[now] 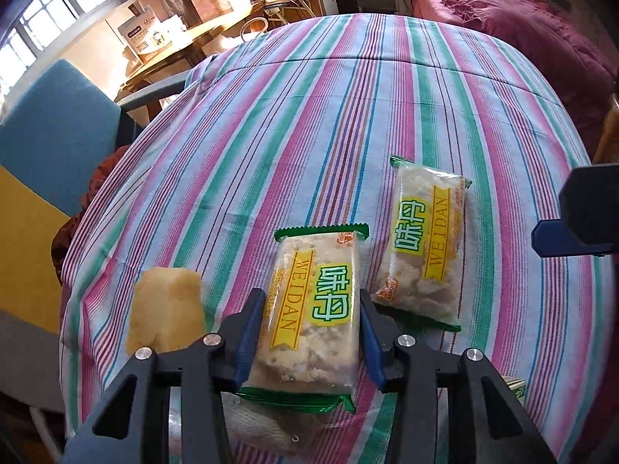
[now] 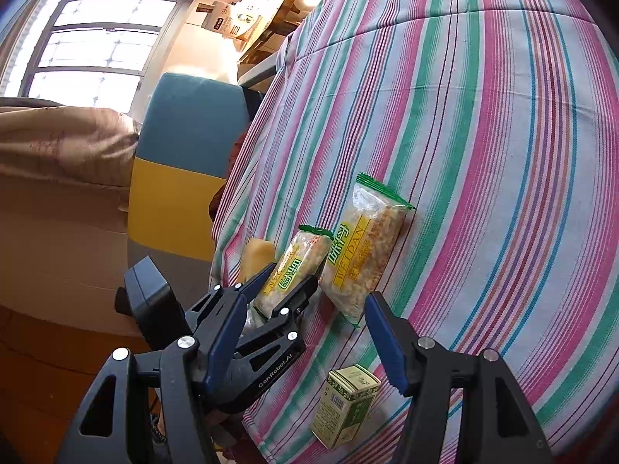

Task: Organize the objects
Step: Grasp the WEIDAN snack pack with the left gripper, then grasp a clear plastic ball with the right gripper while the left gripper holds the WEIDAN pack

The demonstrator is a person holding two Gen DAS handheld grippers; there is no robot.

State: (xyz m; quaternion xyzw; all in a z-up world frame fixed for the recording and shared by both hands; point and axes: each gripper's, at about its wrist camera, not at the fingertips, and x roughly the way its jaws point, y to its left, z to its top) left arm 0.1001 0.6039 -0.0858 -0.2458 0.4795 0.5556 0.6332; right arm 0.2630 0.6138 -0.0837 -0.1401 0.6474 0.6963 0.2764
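My left gripper is shut on a WEIDAN snack packet, its blue pads pressing both long sides; the right wrist view shows that packet lifted and tilted in the left gripper. A second WEIDAN packet lies flat on the striped tablecloth just to the right, also in the right wrist view. A yellow cake piece stands left of the left gripper. My right gripper is open and empty above a small green box.
A clear wrapped packet lies under the left gripper. A blue and yellow chair stands at the table's left edge. A red quilt lies beyond the far right. A wooden table with a carton is at the back left.
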